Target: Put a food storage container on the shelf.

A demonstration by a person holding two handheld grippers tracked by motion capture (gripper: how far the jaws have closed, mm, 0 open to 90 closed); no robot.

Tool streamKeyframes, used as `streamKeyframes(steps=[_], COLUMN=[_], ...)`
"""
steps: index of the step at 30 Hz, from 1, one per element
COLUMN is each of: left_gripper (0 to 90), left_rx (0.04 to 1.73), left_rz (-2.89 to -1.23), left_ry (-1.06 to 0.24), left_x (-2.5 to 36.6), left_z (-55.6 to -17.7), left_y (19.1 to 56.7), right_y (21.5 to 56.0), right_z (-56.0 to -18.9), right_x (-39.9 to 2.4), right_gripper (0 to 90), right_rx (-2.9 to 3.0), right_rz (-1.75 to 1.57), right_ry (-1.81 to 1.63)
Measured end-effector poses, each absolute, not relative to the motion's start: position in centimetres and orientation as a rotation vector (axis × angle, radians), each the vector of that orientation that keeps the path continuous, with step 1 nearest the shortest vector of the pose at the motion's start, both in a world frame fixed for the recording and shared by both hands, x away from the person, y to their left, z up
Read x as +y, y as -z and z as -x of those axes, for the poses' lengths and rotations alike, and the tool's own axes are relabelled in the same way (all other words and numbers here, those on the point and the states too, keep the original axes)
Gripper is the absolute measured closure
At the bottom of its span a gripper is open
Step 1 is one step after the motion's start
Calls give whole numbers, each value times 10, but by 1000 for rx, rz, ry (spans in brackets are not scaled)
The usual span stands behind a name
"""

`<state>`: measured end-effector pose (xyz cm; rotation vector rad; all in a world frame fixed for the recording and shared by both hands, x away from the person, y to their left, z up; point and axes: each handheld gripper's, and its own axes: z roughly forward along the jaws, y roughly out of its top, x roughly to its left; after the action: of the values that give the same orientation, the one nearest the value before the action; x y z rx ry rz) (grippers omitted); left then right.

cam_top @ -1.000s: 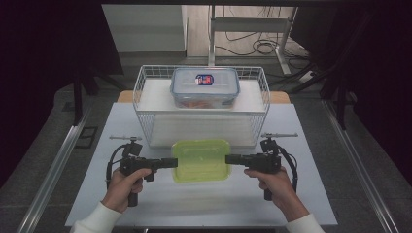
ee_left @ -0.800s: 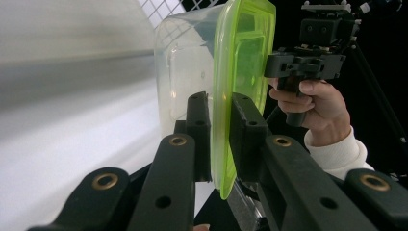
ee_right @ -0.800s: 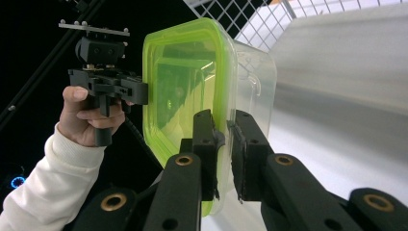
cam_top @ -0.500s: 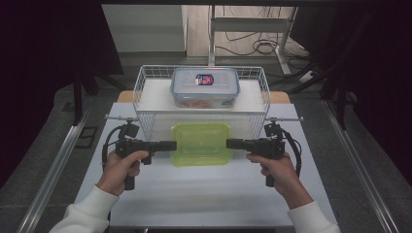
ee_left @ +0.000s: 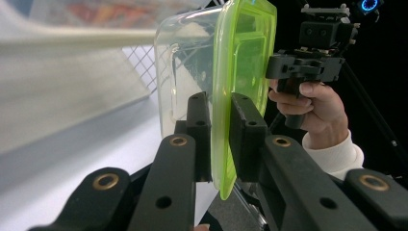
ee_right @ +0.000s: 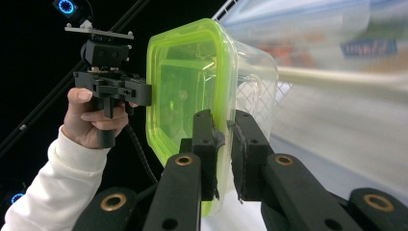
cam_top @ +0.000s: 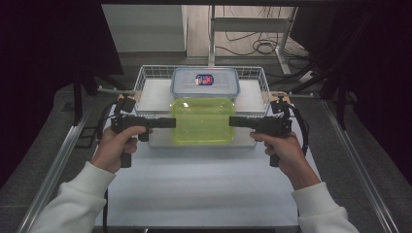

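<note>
1. Green-lidded and clear-bodied, the container hangs in the air between my two grippers, level, over the front edge of the wire basket.
2. My left gripper has its jaws closed on the lid's rim at one short end; in the left gripper view the green edge runs straight down between the two black pads.
3. My right gripper is clamped the same way on the opposite short end, lid rim pinched between the jaws. In the high view I see both of them, left and right, pointing inward at each other with the container spanning the gap.
4. Behind the lifted container, inside the basket, sits a second box with a blue lid and a red and blue label on top. It looks close to the green one, but I cannot tell whether they touch.
5. I judge the work about halfway: the container is picked up and carried as far as the basket, but it is not yet down inside it.
6. What I reckon is left: bring it fully over the front wall, lower it onto the basket floor in front of the blue-lidded box, then release both ends.
7. White table surface lies bare beneath my forearms.
</note>
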<state>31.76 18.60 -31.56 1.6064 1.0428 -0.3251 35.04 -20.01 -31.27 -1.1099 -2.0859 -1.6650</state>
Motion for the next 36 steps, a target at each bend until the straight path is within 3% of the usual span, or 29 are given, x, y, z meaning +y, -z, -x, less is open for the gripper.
streamKeyframes(steps=[22,36], left_gripper=[802,809], left_rx=[1056,1129], left_rz=[-1605,-1589], left_ry=[364,367], left_x=[193,193], left_z=[-403,-448], left_y=[261,268], right_y=[256,259], right_z=[-424,-473], right_x=[-194,-188], right_gripper=[808,807], right_rx=[-2035,-2003], right_rz=[1169,1264], right_ry=[1676,1632])
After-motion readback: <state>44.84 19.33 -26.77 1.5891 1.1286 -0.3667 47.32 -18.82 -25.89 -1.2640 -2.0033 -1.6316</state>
